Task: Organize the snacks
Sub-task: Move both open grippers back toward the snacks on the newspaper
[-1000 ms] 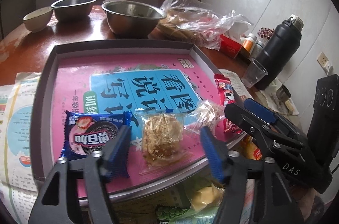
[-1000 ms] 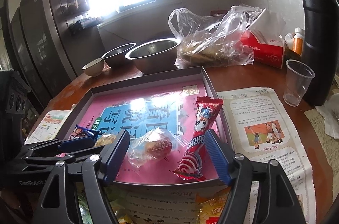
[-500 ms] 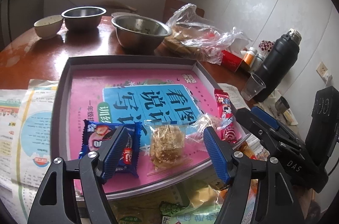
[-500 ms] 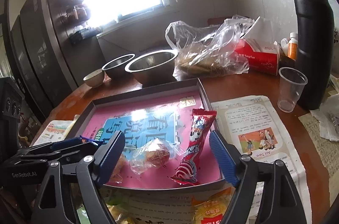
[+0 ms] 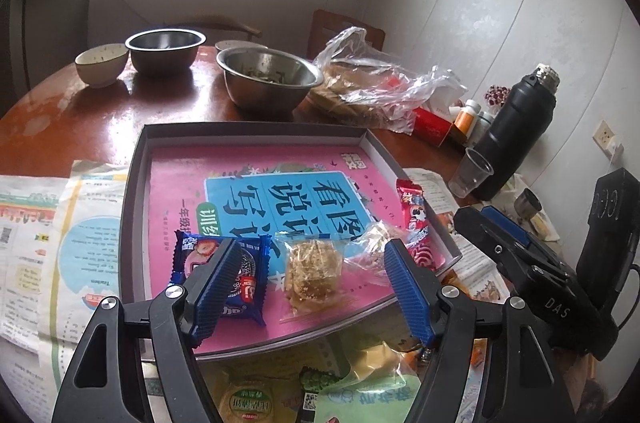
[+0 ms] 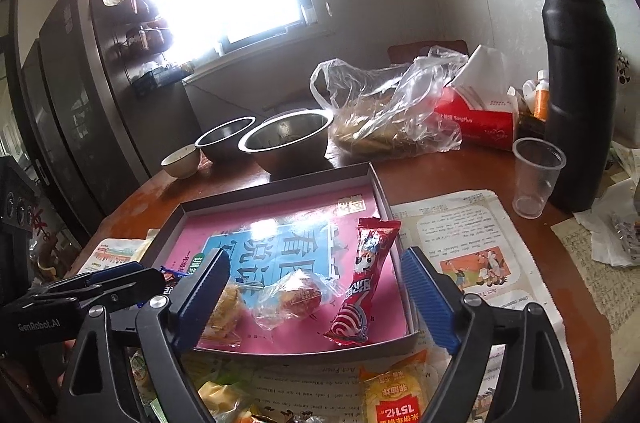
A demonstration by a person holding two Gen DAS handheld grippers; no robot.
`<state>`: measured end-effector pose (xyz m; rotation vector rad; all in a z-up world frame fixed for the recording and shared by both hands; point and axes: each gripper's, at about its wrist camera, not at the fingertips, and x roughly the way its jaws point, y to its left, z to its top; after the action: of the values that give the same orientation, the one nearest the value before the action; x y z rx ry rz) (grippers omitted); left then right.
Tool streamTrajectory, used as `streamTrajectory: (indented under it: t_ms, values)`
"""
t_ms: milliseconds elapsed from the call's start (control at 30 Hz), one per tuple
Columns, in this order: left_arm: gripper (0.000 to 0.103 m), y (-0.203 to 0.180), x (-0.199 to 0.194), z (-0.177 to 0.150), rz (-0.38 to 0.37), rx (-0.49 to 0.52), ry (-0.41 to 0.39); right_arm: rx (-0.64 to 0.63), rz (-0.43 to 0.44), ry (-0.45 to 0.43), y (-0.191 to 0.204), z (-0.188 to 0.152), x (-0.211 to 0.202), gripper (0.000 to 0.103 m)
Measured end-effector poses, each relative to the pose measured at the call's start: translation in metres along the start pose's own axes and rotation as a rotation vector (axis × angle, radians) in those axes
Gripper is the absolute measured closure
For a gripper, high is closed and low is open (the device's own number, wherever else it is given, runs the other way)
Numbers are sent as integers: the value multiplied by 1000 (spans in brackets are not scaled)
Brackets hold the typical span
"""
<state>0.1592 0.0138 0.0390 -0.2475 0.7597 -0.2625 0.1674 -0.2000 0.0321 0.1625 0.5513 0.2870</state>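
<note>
While four snacks lay in the tray [image 5: 256, 133], the left tool [image 5: 310, 289] hung spread and empty; the right tool [image 6: 316, 297] was opening, gripping nothing.

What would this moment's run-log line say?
left gripper: open, empty | right gripper: opening, empty | tray: blue cookie pack, crumbly cake, wrapped bun, red stick pack
</note>
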Motion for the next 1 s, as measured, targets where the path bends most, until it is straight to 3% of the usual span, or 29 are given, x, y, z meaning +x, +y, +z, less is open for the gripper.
streamTrajectory:
  t_ms: [667, 1000]
  values:
    - [27, -6, -33, -5, 35, 20, -17, 23, -16, -61, -18, -2, -53, 14]
    - [27, -11, -42, -13, 29, 38, 3, 5, -12, -47, -17, -9, -66, 14]
